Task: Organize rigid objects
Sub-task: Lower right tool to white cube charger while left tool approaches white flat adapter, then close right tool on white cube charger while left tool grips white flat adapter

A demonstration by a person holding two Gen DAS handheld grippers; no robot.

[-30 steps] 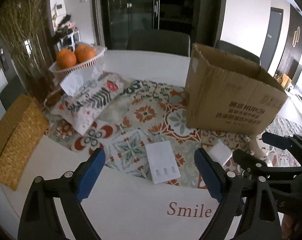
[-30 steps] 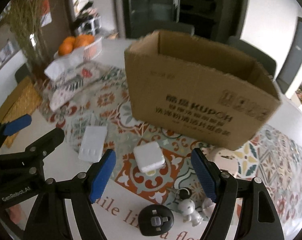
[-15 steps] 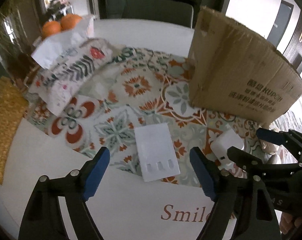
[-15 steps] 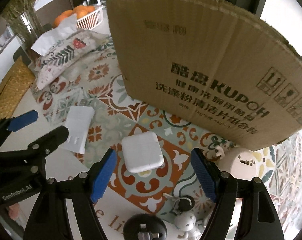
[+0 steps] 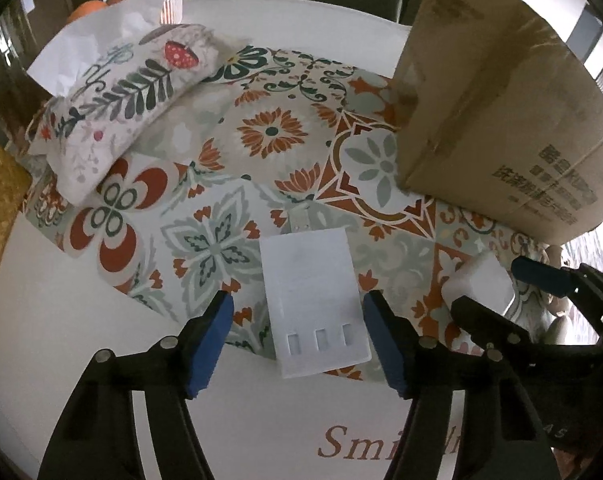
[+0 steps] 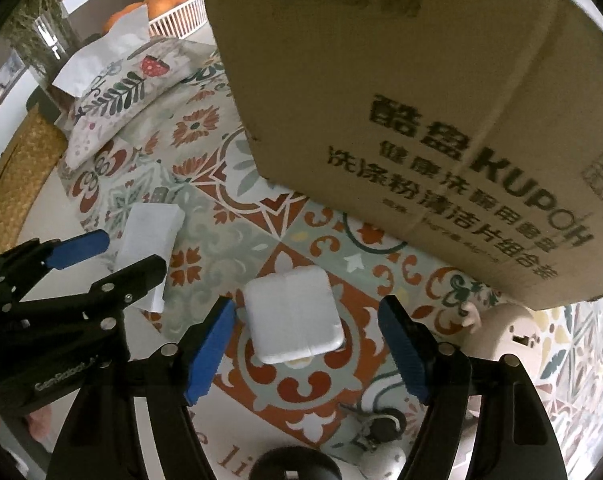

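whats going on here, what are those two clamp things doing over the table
A person is tidying small hard items beside a cardboard box, with a tool in each hand. The left tool is low over a flat white charger with three slots; its jaws have just been closing and sit either side of it, not yet pressing. The right tool straddles a square white adapter, jaws open. Both items lie on the patterned tablecloth, and neither is lifted.
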